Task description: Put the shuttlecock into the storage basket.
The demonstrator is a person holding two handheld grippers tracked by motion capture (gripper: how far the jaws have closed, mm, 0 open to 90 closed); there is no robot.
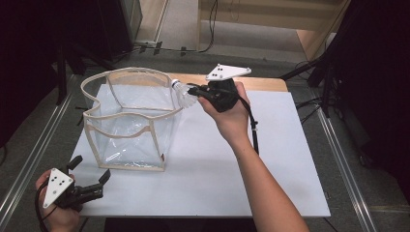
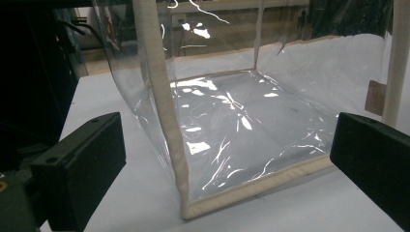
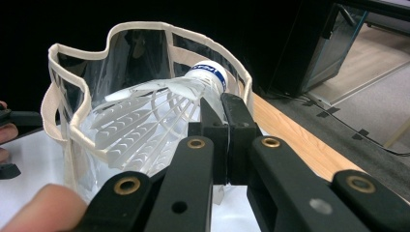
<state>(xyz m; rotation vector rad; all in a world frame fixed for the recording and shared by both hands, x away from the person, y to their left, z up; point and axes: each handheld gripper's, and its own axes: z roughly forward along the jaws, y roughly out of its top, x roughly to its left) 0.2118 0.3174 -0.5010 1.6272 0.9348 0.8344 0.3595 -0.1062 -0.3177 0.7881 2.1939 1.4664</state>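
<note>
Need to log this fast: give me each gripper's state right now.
Left gripper: open, holding nothing, jaws apart facing the clear bag.
Right gripper: shut on the shuttlecock, held at the bag's rim.

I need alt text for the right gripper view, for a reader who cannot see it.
The right gripper has its black fingers shut on a white shuttlecock, held beside the rim of a clear bag with beige trim standing on a white table.

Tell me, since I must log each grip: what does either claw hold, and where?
The right claw pinches a shuttlecock by its feather skirt, near the cork. The left claw is open, holding nothing.
</note>
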